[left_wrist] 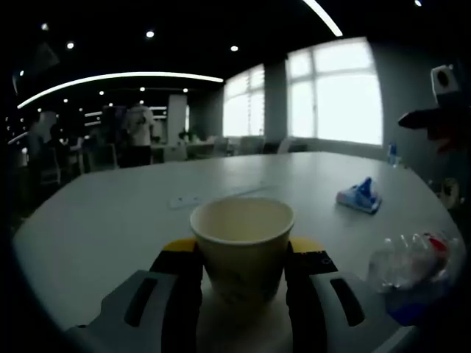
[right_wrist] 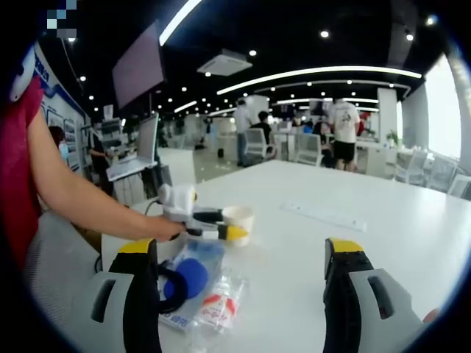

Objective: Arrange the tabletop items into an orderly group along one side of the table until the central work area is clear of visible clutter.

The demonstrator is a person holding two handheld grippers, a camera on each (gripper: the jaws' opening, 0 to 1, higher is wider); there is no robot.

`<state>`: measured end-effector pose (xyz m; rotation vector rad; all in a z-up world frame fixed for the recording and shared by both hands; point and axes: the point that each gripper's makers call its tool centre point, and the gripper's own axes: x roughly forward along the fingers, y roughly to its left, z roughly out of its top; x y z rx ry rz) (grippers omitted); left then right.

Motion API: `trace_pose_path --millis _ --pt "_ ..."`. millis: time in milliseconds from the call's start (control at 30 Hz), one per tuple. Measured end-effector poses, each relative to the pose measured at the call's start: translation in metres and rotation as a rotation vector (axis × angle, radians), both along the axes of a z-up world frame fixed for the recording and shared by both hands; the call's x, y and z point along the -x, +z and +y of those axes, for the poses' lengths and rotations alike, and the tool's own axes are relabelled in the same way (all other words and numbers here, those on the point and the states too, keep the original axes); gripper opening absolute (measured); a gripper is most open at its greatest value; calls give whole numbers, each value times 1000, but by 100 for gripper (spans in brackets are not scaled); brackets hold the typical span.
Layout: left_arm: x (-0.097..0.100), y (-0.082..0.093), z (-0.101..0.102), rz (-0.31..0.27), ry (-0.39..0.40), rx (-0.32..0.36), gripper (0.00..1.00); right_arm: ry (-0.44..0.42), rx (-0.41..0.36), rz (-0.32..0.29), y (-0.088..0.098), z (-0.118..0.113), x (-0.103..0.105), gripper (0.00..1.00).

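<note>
A cream paper cup (left_wrist: 243,239) stands on the white table (left_wrist: 110,220) between the jaws of my left gripper (left_wrist: 243,259), which is shut on its sides. In the right gripper view that same left gripper (right_wrist: 213,224), held by a person's hand, clamps the cup (right_wrist: 240,215) near the table's left edge. My right gripper (right_wrist: 243,290) is open above the table with nothing between its jaws. A clear plastic packet (right_wrist: 202,294) with blue and red contents lies just inside its left jaw; in the left gripper view the packet (left_wrist: 412,265) is at the lower right.
A blue and white wrapper (left_wrist: 360,197) lies to the right of the cup. A flat white strip (left_wrist: 221,195) (right_wrist: 324,215) rests farther out on the table. A small bottle (left_wrist: 392,153) stands near the far edge. The person's arm (right_wrist: 81,198) reaches in from the left.
</note>
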<state>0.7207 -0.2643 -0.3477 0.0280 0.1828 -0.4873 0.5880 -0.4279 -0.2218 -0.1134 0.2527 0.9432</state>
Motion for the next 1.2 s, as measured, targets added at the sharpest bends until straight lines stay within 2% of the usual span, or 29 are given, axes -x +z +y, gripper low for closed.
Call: trace_pose_path --millis 567,667,767,1200 --pt "-3 -2 18 -3 50 -49 42 -4 0 2 -2 1 -3 92" --pt "-1 -8 18 49 54 -42 42 -8 -2 2 -2 0 -2 92" --pt "3 -12 20 64 59 -32 43 -12 0 2 -2 -2 -2 92" --pt "22 5 38 59 96 10 48 -8 -11 -1 -1 2 2 92"
